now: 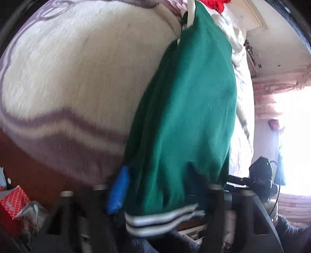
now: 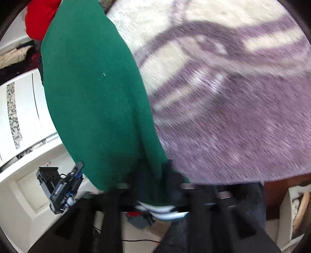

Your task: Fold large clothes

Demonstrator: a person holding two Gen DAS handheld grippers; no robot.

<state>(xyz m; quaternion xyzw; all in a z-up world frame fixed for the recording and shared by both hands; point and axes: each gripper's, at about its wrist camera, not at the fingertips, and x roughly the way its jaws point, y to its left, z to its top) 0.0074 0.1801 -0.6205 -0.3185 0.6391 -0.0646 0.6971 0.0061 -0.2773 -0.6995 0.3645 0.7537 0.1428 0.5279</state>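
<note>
1. The green jacket (image 1: 186, 109) lies lengthwise on the bed, folded into a long narrow strip, with its hem hanging over the near edge, I'd guess so the next fold can start from that end
2. The left tongs (image 1: 155, 194) sit at the hem; a blue pad (image 1: 118, 190) shows beside the cloth, but blur hides whether the pads press on it, so I cannot tell if they grip
3. The right tongs (image 2: 153, 194) straddle the same end from the other side; cloth runs between the dark fingers (image 2: 114, 214), and again I cannot tell whether they bite or stand loose
4. The jacket looks like thick, matte fleece or wool, soft-edged, with a ribbed hem band (image 1: 161, 220) in white and dark stripes
5. Under it is a plush blanket (image 2: 223, 116), cream with purple bands, its long nap likely to drag on the jacket
6. A red garment (image 2: 40, 17) lies at the far end, touching the jacket's top
</note>
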